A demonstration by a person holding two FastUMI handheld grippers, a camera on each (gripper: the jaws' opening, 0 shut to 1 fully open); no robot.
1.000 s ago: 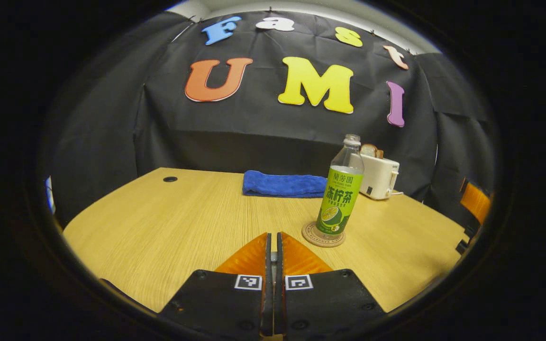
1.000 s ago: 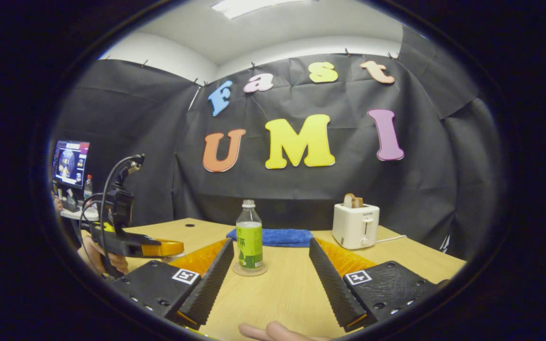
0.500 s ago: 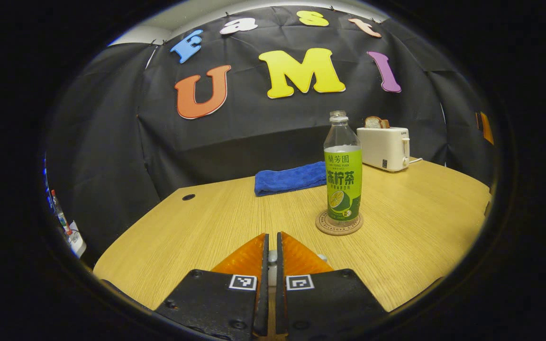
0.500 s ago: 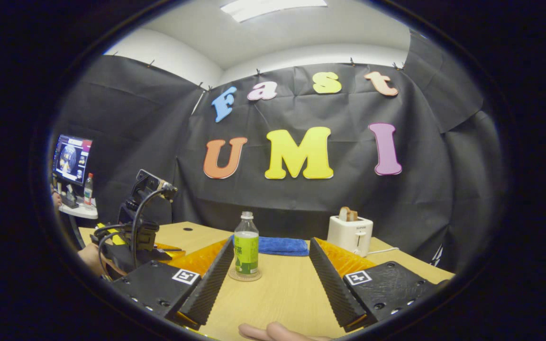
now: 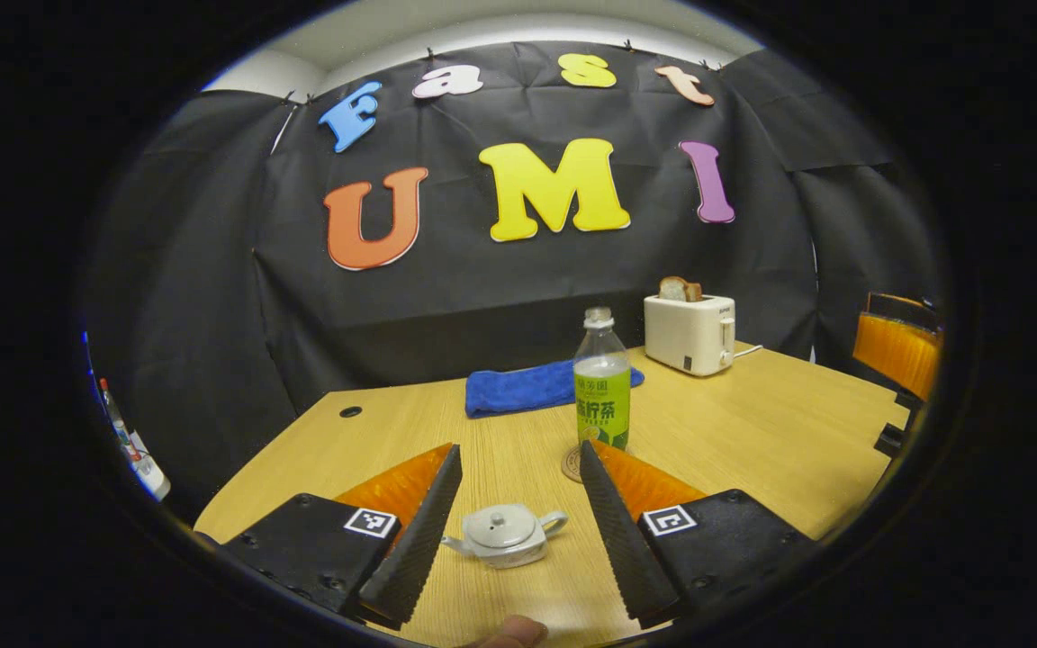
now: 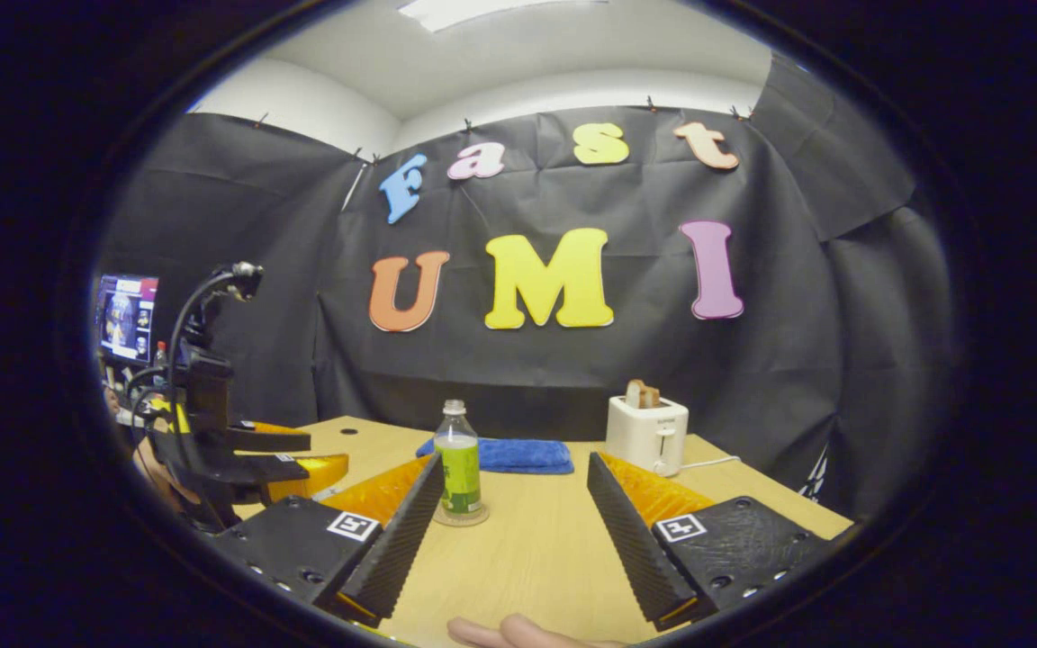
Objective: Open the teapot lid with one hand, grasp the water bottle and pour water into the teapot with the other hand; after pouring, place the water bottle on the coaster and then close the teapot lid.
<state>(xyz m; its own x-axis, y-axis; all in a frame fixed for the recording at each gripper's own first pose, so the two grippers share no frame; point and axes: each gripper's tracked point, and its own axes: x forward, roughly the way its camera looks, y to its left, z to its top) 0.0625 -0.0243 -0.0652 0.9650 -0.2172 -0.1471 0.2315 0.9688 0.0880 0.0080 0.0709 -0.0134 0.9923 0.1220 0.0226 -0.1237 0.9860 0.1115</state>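
Observation:
A small white teapot [image 5: 505, 533] stands on the wooden table [image 5: 752, 432] with its lid [image 5: 499, 525] on. It sits low between the fingers of my left gripper [image 5: 519, 447], which is open and apart from it. Farther back, a clear water bottle [image 5: 602, 396] with a green label stands upright on a round coaster [image 5: 572, 465]. In the right gripper view the bottle [image 6: 460, 463] and coaster [image 6: 460, 517] lie ahead, close to the left finger. My right gripper [image 6: 515, 459] is open and holds nothing. The left gripper [image 6: 311, 453] shows at the left, held by a hand.
A folded blue towel [image 5: 527, 389] lies behind the bottle. A white toaster [image 5: 689, 333] holding bread stands at the back right with its cord trailing. A cable hole [image 5: 350, 411] is at the table's back left. A monitor [image 6: 127, 317] glows beyond the left edge.
My left gripper has gone from shut to open and drawn back, so the teapot with its lid on now shows between its fingers. The right gripper stays open and has barely shifted.

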